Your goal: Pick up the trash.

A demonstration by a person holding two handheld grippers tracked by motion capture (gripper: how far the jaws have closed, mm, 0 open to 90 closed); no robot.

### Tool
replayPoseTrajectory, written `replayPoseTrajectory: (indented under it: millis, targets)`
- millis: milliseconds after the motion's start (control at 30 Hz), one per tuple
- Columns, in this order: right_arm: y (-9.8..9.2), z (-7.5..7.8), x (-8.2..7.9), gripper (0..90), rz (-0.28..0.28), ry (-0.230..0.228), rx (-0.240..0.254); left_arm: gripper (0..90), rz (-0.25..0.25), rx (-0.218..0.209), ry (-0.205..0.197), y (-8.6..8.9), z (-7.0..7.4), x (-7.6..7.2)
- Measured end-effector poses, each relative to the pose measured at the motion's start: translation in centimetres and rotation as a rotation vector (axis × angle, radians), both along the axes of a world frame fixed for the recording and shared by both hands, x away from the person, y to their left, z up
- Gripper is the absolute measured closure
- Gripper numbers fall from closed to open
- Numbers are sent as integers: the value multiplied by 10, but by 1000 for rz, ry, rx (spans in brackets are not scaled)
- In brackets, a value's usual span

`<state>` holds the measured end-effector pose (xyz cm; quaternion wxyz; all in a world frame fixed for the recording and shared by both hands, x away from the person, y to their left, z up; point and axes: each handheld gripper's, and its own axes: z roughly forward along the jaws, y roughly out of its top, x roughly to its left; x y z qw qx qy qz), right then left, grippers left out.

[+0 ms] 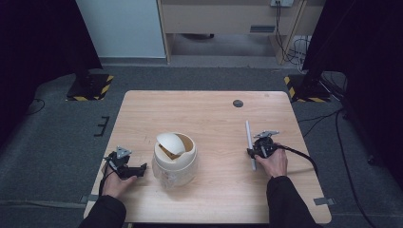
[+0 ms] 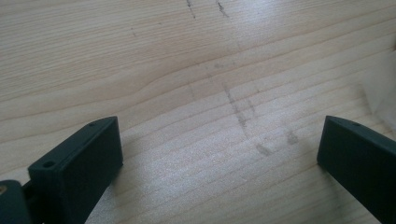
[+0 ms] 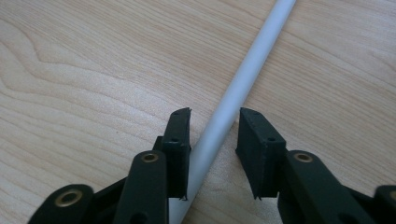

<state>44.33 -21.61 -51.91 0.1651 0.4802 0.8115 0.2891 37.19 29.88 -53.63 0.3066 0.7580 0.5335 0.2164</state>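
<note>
A thin white rod lies on the wooden table, right of centre, pointing away from me. My right gripper is low over the rod's near part. In the right gripper view the rod runs between the jaws; my right gripper is partly open, its left jaw against the rod and a small gap at the right jaw. A cream bin with a tilted swing lid stands at the table's middle front. My left gripper rests left of the bin, open wide over bare wood.
A small dark round spot sits near the table's far edge. The bin's lower part looks translucent and reaches close to the left gripper's fingertips. Black stand bases with yellow stripes sit on the grey floor beyond the table.
</note>
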Motion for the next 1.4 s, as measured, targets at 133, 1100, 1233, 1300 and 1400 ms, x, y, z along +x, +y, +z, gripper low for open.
replayPoseTrajectory:
  millis: [133,1100,1233,1300,1400]
  targets:
    - [0,0,-1,705,-2,1,-1,0,1,0,0,0,0,0]
    - [-7,20,-5,794,4,4,63,89,-1,-7,1,4,3,0]
    - [-9,23,-5,794,0,-4,83,146,12,-46,11,8,6,0]
    - [-10,25,-5,795,2,-5,98,162,19,-53,12,9,8,-1]
    - [-11,27,-6,794,3,-15,108,179,28,-60,-4,11,11,-1]
